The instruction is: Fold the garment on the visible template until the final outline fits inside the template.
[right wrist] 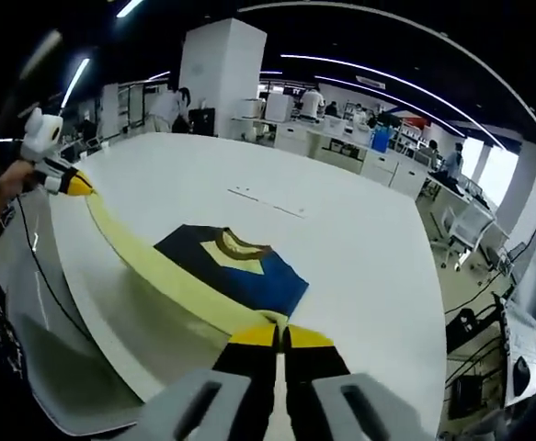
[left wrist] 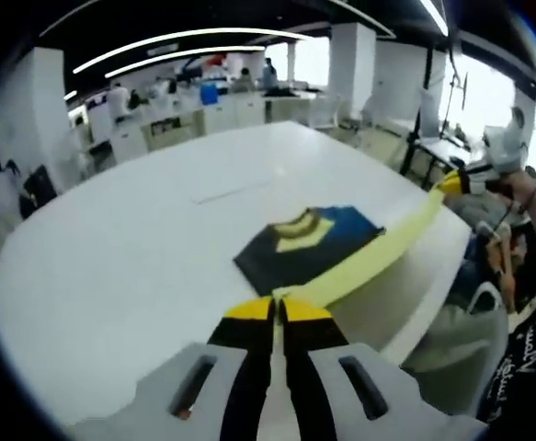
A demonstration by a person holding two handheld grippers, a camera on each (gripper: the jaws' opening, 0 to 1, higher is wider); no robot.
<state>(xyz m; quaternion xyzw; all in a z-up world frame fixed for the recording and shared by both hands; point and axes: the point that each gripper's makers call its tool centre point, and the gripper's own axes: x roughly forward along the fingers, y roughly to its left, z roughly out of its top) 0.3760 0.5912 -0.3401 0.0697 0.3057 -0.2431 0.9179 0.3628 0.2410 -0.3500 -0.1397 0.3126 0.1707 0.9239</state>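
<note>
We find the left gripper [left wrist: 278, 310] and right gripper [right wrist: 280, 334] each pinching the garment [left wrist: 313, 243] hem, stretched at 3 o'clock; folding seems partly done.

A white table [left wrist: 111, 266] carries the partly lifted garment [left wrist: 309, 241].

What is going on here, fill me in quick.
A person is folding a dark navy, blue and yellow garment on a large white table. Each hand holds a two-jaw gripper. The left gripper and the right gripper are both shut on a pale yellow edge of the garment, stretched taut between them and lifted off the table near its front edge. The rest of the garment lies flat, partly folded.
</note>
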